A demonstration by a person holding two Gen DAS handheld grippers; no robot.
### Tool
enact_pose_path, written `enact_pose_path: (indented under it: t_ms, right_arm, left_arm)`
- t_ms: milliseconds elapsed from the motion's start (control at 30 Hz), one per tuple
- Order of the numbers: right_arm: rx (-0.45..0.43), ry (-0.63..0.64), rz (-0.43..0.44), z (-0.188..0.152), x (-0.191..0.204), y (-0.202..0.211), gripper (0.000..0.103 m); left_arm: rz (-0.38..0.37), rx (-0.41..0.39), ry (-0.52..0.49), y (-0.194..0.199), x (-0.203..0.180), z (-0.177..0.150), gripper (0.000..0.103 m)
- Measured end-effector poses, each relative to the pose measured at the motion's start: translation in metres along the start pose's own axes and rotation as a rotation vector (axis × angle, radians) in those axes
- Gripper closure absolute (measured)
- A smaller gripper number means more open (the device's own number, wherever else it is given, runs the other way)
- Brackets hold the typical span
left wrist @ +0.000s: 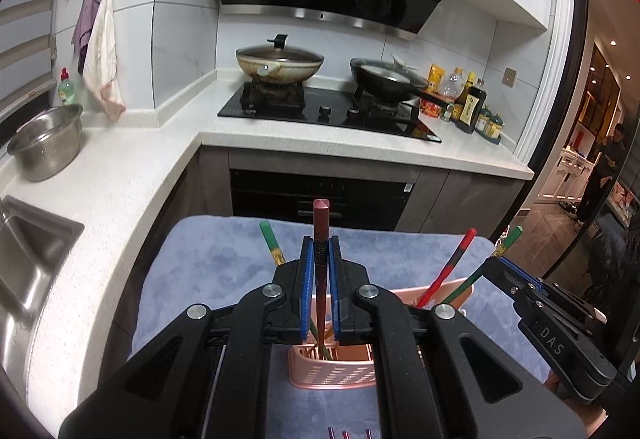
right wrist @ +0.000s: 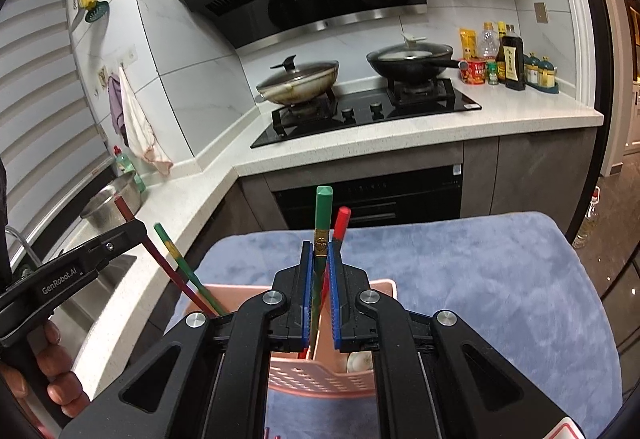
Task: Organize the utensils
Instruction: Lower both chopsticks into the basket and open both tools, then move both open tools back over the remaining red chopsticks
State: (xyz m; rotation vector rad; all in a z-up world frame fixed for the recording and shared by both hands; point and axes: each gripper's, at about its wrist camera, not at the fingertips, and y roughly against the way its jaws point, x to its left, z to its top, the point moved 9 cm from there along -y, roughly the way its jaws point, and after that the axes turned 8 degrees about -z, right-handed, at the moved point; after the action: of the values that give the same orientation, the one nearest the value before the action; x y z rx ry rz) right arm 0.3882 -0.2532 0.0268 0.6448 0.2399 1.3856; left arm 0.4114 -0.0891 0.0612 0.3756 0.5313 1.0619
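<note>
Chopsticks fill both views, each seen down a different pair of blue pads. In the left wrist view the left hand-held gripper (left wrist: 320, 263) is clamped on a dark red chopstick (left wrist: 321, 223), whose lower end reaches down into the pink utensil basket (left wrist: 332, 373) standing on a blue cloth (left wrist: 212, 271). A green chopstick (left wrist: 271, 242) leans out at the basket's left, and a bright red chopstick (left wrist: 452, 266) stands at its right. This view alone shows the steel sink (left wrist: 28, 271) at the left edge and a person standing far off through the doorway at right.

From the right wrist view, the right hand-held gripper (right wrist: 320, 267) is closed around a green chopstick with a gold band (right wrist: 322, 223), its lower part entering the same basket; the bright red chopstick rises just behind it. Only here do the fingers (right wrist: 60, 379) holding the left gripper's handle show, at lower left, along with something pale and round (right wrist: 358, 361) in the basket's right compartment. Both views share the white counter (right wrist: 400, 143), the hob and two lidded pans.
</note>
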Motion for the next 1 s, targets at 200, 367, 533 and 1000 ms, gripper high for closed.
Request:
enact_pose_path:
  t_ms: [200,367,533,1000]
  right_arm:
    - [0.009,-0.003,-0.008,-0.007,-0.002,-0.004,0.095]
    - [0.019,-0.014,-0.012,-0.010,-0.005,-0.003,0.094]
    - [-0.002,-0.018,-0.032,-0.011,-0.009,0.011,0.056]
    - [0.078,0.102,-0.088,-0.101,-0.032,0.095,0.037]
  left_arm:
    - [0.011,0.008,0.004,-0.001,0.003,-0.008,0.096]
    - [0.017,0.007,0.025,0.001,0.008,-0.010,0.096]
    - [0.027,0.001,0.038,0.014,0.009,-0.011,0.080]
    - [0.234,0.026,0.110,0.097,0.054,-0.099,0.022]
